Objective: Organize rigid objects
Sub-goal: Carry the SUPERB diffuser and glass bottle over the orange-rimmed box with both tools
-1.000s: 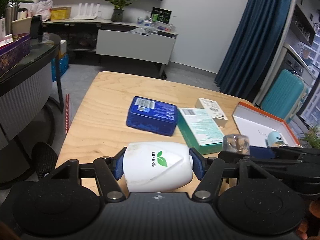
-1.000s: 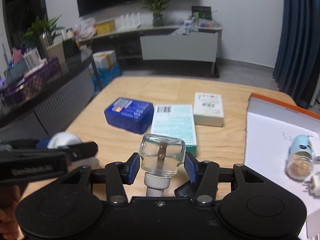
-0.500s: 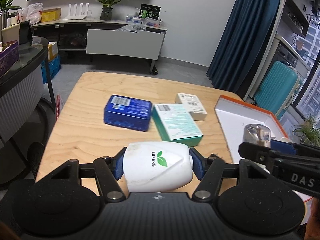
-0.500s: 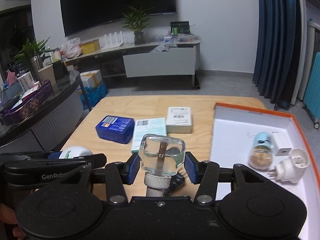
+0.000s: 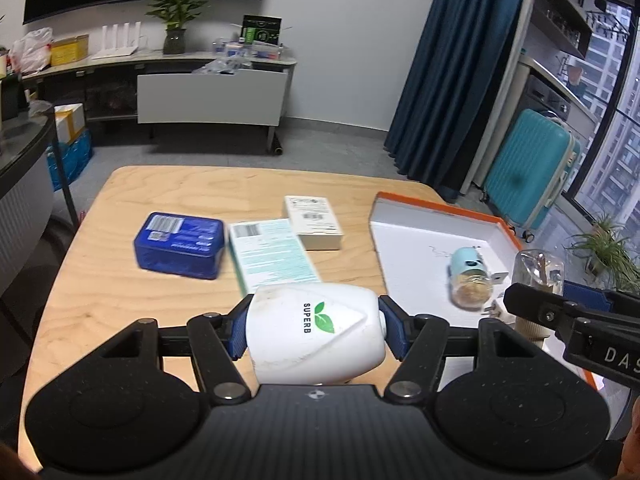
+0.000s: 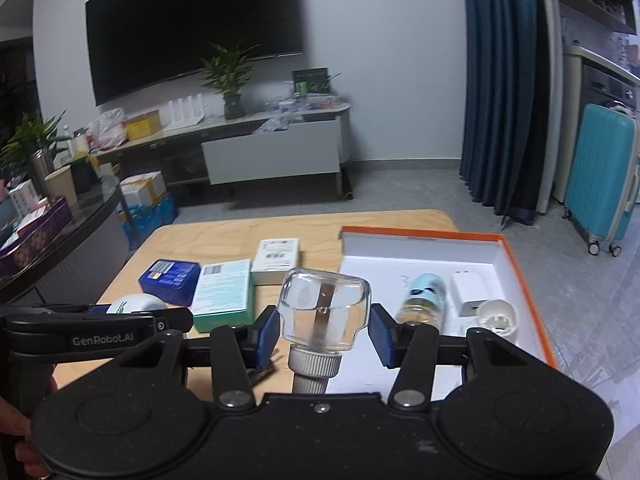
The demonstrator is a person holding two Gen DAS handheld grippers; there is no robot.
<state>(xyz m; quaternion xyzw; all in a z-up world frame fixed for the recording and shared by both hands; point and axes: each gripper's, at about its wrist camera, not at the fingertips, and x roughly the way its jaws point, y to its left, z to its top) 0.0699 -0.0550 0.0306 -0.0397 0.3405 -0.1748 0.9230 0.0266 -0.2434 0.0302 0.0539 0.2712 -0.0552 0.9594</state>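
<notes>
Both grippers loaded above the wooden table point(image 5: 120, 280), near the orange-rimmed tray point(image 6: 516, 264).
Left gripper point(image 5: 313, 330) pinches a white "SUPERB" container point(image 5: 316, 332); right gripper point(image 6: 323, 330) pinches a clear glass bottle point(image 6: 324, 308), cap toward the camera. Only the right view shows the tray's white charger point(image 6: 468, 294). The table's far half lies bare.

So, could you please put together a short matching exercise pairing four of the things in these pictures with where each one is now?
Things:
1. white bottle
2. glass bottle
3. blue tin
4. white charger

Places:
A. lying in the orange-rimmed box
B. held in the right tongs
C. on the bare wooden table, left of the green box
D. held in the left tongs

Pairs: 1-D, 2-B, 3-C, 4-A
</notes>
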